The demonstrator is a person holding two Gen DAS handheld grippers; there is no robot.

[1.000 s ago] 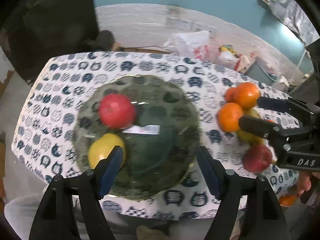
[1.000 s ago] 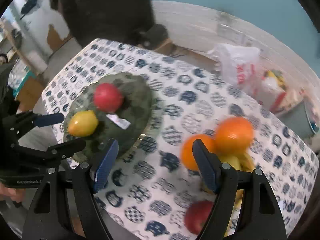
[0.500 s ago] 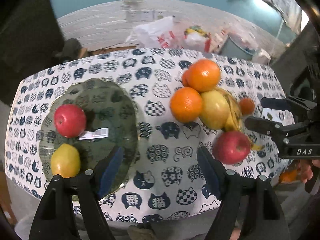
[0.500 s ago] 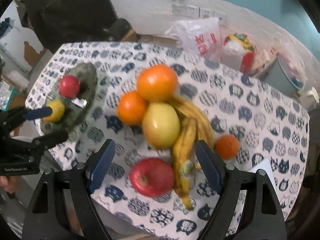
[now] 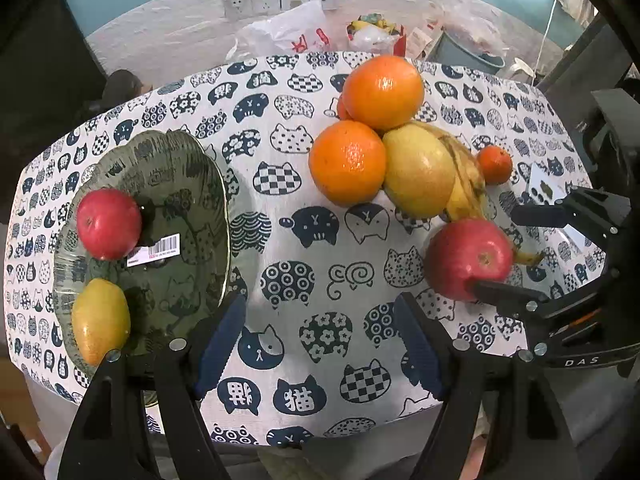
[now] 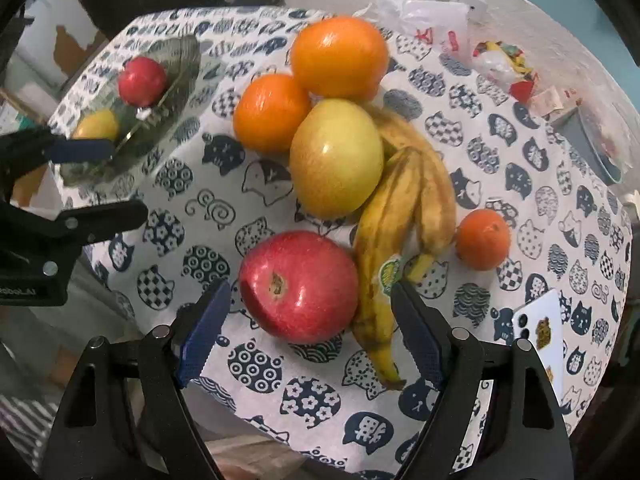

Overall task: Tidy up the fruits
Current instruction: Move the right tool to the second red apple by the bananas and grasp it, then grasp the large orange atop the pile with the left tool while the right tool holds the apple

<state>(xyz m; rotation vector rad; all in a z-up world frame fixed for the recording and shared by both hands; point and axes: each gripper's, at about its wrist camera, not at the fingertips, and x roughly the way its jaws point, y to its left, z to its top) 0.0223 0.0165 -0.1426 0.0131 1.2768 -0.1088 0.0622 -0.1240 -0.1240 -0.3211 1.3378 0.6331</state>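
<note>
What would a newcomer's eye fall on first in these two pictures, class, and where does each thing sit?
First, the heap of fruit on the cat-print tablecloth: two big oranges, a yellow apple, bananas and a red apple lying before the open right gripper. Next, the green glass plate at the left, holding another red apple and a lemon.

Both tools have swung right, away from the green plate [image 5: 192,168]; the right tool [image 6: 310,328], jaws widened, now straddles the red apple [image 6: 298,286].

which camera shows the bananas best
The right wrist view: the bananas lie nearly whole beside the yellow apple. In the left wrist view that apple and the red apple hide most of them.
</note>
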